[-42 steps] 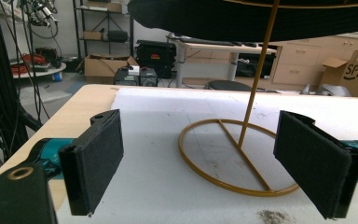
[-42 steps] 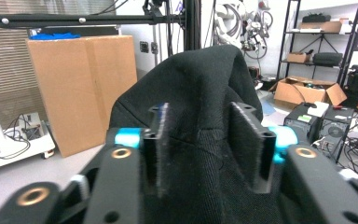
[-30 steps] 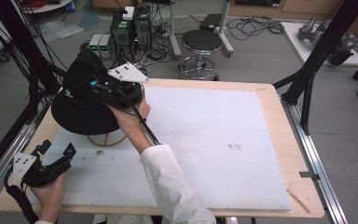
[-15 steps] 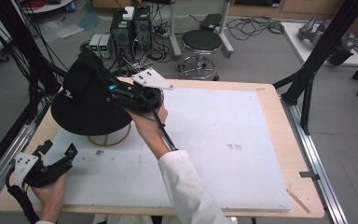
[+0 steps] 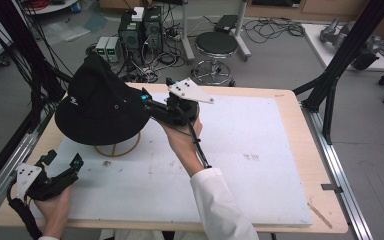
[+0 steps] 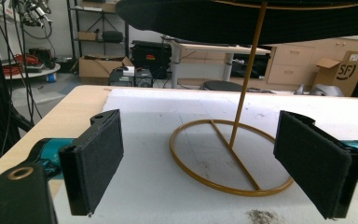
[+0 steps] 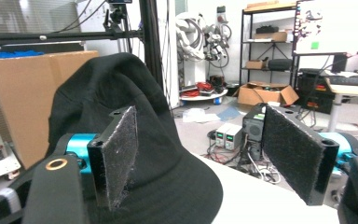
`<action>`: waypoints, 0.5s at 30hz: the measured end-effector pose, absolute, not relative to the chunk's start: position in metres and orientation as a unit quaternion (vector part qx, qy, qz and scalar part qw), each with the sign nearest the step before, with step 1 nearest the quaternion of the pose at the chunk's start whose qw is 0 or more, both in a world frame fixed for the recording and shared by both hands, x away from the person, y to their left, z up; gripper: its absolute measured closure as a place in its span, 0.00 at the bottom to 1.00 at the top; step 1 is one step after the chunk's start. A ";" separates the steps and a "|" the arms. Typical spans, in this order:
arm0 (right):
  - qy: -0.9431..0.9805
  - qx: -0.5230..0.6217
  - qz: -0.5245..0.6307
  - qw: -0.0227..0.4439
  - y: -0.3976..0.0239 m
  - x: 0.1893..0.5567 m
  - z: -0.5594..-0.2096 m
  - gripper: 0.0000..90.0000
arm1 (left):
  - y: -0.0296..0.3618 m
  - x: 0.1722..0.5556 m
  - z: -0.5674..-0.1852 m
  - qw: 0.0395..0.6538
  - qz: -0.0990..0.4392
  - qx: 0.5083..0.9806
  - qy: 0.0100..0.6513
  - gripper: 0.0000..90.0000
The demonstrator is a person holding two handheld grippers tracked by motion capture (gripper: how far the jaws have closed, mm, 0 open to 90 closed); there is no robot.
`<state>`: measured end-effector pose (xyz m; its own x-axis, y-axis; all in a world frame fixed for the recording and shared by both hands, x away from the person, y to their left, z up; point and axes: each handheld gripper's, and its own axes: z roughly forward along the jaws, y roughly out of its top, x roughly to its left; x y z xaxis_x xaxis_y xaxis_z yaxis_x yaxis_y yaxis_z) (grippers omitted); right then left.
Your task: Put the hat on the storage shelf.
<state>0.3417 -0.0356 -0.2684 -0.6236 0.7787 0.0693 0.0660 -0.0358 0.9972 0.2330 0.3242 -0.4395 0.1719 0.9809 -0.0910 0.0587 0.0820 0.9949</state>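
High view: black bucket hat (image 5: 100, 107) sat on the gold wire stand (image 5: 117, 148) at the tabletop (image 5: 280, 165) far-left. Right gripper (image 5: 147, 102) beside its brim, released, empty; left gripper (image 5: 62, 167) released, near the front edge. Placement judged complete.

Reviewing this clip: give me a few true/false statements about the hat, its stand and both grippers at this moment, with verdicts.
1. The black hat sits on top of the gold wire stand. True.
2. The right gripper is shut on the hat's brim. False: its jaws stand open, beside the hat.
3. The left gripper is open, low near the table's front left corner. True.
4. The stand's base is a solid square plate. False: it is an open ring with a crossbar.
5. The hat lies flat on the table. False: the stand's rod holds it up.
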 end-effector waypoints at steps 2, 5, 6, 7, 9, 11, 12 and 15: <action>0.634 0.335 0.638 0.282 -0.042 0.340 -0.270 0.29 | 0.324 0.233 -0.440 0.549 0.418 0.535 0.488 0.18; 0.632 0.340 0.635 0.286 -0.053 0.336 -0.272 0.29 | 0.324 0.233 -0.440 0.549 0.418 0.535 0.488 0.18; 0.631 0.342 0.635 0.285 -0.056 0.335 -0.273 0.28 | 0.323 0.233 -0.440 0.549 0.418 0.534 0.488 0.18; 0.629 0.344 0.637 0.283 -0.060 0.335 -0.273 0.27 | 0.323 0.234 -0.440 0.549 0.418 0.535 0.488 0.18; 0.625 0.349 0.640 0.280 -0.067 0.332 -0.275 0.27 | 0.323 0.234 -0.440 0.549 0.418 0.535 0.488 0.18; 0.625 0.348 0.639 0.284 -0.074 0.328 -0.277 0.26 | 0.323 0.233 -0.440 0.548 0.418 0.535 0.488 0.18; 0.627 0.347 0.636 0.287 -0.077 0.327 -0.277 0.25 | 0.323 0.233 -0.440 0.548 0.419 0.535 0.488 0.18; 0.625 0.351 0.633 0.294 -0.089 0.321 -0.280 0.25 | 0.324 0.234 -0.440 0.548 0.417 0.535 0.489 0.18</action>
<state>0.3206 -0.0889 -0.2795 -0.5817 0.8098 0.0764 0.0665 -0.0463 0.9967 0.2337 0.3235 -0.4399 0.1735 0.9808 -0.0885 0.0660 0.0781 0.9948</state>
